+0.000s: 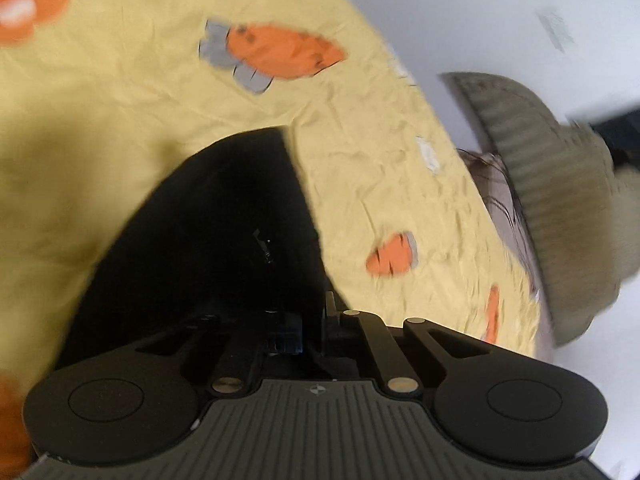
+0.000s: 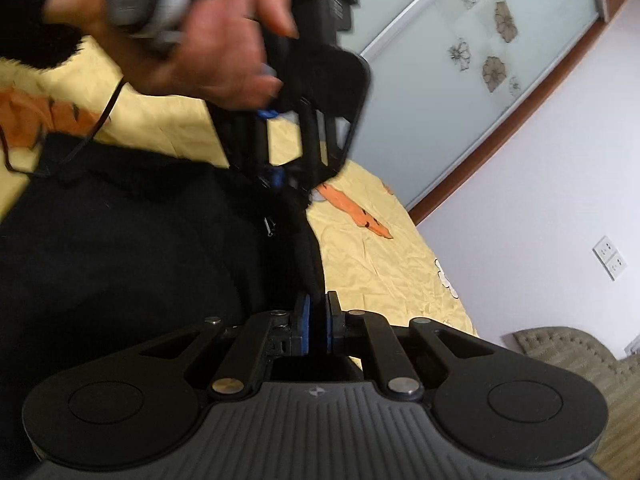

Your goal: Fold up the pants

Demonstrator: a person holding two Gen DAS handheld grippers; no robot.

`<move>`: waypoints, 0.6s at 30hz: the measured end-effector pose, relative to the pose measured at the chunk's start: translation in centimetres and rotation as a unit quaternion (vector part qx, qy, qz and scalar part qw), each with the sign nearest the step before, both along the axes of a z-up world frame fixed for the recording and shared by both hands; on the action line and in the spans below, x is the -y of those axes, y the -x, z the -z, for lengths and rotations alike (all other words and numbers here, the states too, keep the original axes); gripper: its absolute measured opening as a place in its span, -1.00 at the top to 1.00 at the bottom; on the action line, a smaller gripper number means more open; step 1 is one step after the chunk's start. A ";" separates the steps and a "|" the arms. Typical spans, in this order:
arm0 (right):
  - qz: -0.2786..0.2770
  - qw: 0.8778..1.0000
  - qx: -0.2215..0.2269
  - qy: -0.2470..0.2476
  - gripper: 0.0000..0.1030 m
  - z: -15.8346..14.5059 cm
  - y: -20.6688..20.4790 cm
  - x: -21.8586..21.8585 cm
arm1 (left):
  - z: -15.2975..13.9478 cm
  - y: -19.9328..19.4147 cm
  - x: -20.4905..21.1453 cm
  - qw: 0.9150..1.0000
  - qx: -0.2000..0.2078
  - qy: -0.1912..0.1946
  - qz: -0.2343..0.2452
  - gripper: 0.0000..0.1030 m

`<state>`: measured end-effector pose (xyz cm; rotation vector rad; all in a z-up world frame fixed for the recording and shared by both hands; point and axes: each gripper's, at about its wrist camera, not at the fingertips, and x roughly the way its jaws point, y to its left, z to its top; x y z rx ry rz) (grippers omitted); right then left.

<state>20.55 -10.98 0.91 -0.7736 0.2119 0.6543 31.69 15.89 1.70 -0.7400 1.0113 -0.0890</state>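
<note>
The pants (image 2: pixel 132 256), black and soft, lay on a yellow bedsheet (image 2: pixel 372 268) printed with orange carrots, and both tools had hold of them.

Right gripper (image 2: pixel 316 320): the blue-padded fingers (image 2: pixel 303 316) stood pressed together on a raised ridge of black cloth. That ridge ran from the pads away toward 12 o'clock in the right wrist view, and the bulk of the garment spread from 9 to 11 o'clock.

Left gripper (image 1: pixel 298 324): the fingertips were buried in dark fabric and blurred; the jaws read as closed, apparently on the same garment, though the pad contact itself was not visible. From these fingers the pants (image 1: pixel 216 232) extended toward 11 o'clock as a long dark tongue, its far edge squared off on the sheet (image 1: pixel 380 168).

In the right wrist view the left gripper (image 2: pixel 296 184) appeared at 12 o'clock, carried by a hand (image 2: pixel 188 36), just beyond the ridge. Judgement: the two grips sat near each other along one edge, and that edge's line is what the coming fold would turn on. Neither hand was clearly nearer to the cloth.

Writing: no brand or label legible. A small emblem on the gripper body (image 2: pixel 316 391) could not be read. A small metal fitting (image 2: pixel 270 227) on the cloth carried no visible text.
</note>
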 end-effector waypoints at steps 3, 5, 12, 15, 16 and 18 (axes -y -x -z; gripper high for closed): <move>-0.017 1.000 -0.009 -0.009 0.86 -1.0 3.3 0.0 | -2.2 5.7 0.8 0.997 0.039 -0.052 0.029 0.85; -0.036 0.999 -0.028 -0.016 0.86 -1.4 6.1 -0.3 | -2.6 9.1 1.1 0.995 0.046 -0.078 0.041 0.86; -0.058 0.996 -0.071 0.011 0.86 1.4 10.3 -2.2 | 1.9 13.8 0.7 0.990 0.009 -0.136 0.040 0.72; -0.043 0.995 -0.093 0.013 0.85 2.8 9.8 -2.8 | 1.8 14.2 1.5 0.983 0.022 -0.176 0.040 0.49; -0.038 0.996 -0.086 0.004 0.84 2.7 9.9 -2.8 | 1.4 14.6 2.0 0.980 0.029 -0.191 0.040 0.37; -0.023 0.997 -0.080 0.001 0.81 2.2 10.7 -2.3 | 0.3 15.4 3.0 0.972 0.035 -0.229 0.048 0.17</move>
